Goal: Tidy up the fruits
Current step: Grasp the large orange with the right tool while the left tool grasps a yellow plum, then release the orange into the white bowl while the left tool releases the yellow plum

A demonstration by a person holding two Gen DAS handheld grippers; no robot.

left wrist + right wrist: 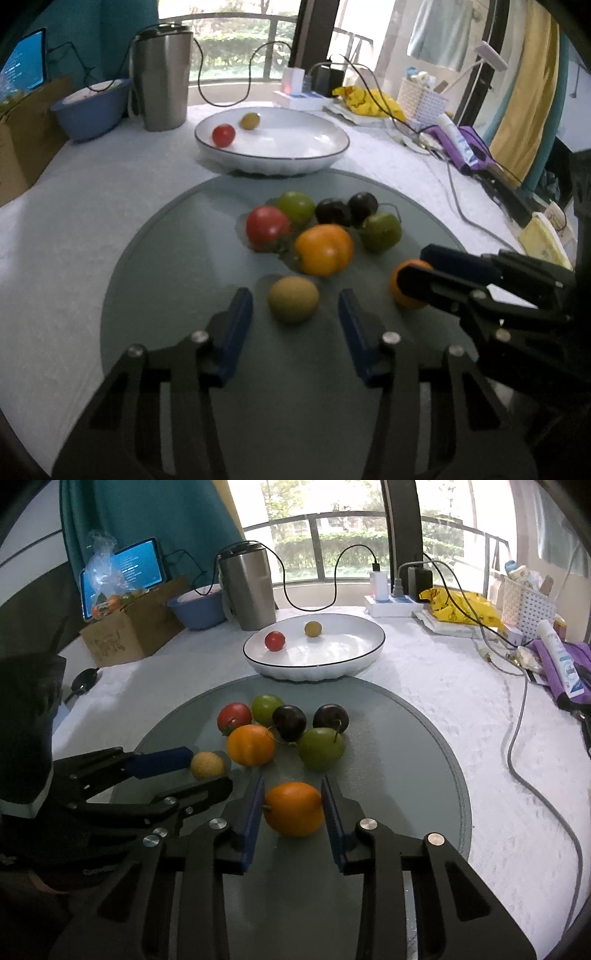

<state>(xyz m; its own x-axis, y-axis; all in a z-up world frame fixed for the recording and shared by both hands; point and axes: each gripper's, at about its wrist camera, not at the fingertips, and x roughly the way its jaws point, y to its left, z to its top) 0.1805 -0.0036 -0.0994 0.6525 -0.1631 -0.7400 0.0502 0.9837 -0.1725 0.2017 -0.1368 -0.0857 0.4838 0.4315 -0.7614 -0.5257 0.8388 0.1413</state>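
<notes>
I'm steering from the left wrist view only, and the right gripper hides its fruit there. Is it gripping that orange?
Observer: It looks so. In the right wrist view the right gripper has a pad against each side of the orange.
Operator: Is there anything on the disc to the right of it?
Observer: No, the disc is bare on that side.
Operator: Is there any fruit I can't see off the disc?
Observer: Yes, a clear bag with orange fruit in it sits in the box at far left.
</notes>
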